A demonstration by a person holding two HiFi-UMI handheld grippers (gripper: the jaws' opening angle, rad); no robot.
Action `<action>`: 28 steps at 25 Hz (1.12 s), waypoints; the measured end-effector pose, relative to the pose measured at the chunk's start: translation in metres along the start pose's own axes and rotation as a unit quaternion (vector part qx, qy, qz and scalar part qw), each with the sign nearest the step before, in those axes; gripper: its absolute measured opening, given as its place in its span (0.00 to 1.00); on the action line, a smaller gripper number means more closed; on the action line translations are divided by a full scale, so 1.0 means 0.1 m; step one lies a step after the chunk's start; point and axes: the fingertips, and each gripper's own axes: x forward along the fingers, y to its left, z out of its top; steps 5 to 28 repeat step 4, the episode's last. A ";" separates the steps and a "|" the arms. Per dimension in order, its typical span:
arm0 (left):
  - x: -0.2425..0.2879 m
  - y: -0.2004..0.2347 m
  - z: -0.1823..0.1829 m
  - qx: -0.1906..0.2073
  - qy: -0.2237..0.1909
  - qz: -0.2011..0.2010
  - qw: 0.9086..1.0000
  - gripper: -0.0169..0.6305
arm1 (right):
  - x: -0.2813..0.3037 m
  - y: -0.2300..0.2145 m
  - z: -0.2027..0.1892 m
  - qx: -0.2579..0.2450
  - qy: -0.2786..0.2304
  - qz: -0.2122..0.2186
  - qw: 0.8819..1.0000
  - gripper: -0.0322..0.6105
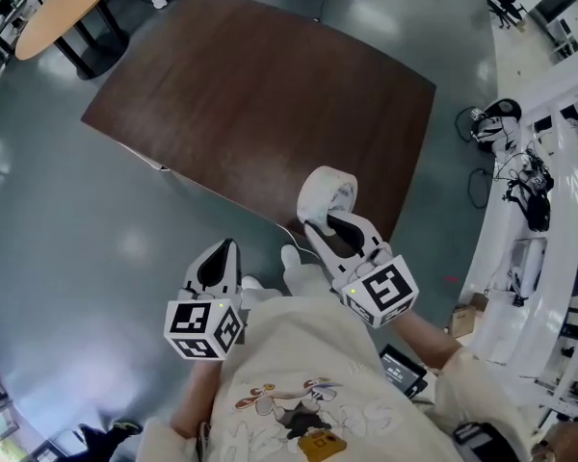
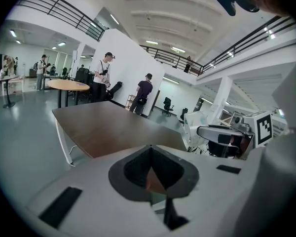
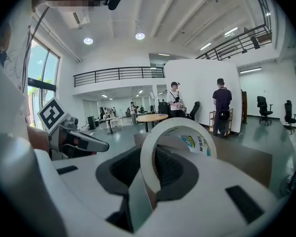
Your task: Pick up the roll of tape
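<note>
The white roll of tape (image 1: pixel 326 193) hangs above the near edge of the dark brown table (image 1: pixel 260 94), off its surface. My right gripper (image 1: pixel 332 218) is shut on it, one jaw through the roll's hole. In the right gripper view the roll (image 3: pixel 153 147) stands upright between the jaws, its printed inner label showing. My left gripper (image 1: pixel 223 250) is lower left of it, over the grey floor, shut with nothing in it. In the left gripper view its white jaws (image 2: pixel 150 148) meet at the tip, and the right gripper (image 2: pixel 222 135) shows at the right.
A round wooden table (image 1: pixel 63 8) stands at the far left. White racks with gear (image 1: pixel 549 210) line the right side. Two people (image 2: pixel 101 78) stand beyond the brown table (image 2: pixel 108 127). Office chairs (image 2: pixel 166 104) are farther back. Grey floor lies all round the table.
</note>
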 end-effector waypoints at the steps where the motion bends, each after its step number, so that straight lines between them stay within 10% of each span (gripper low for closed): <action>1: 0.02 -0.02 -0.01 0.000 -0.002 -0.001 1.000 0.04 | 0.00 -0.01 0.00 -0.002 -0.002 0.001 1.000 0.19; 28: 0.06 -0.05 -0.04 -0.001 -0.004 -0.001 1.000 0.04 | 0.00 0.00 -0.02 -0.003 -0.004 0.007 1.000 0.19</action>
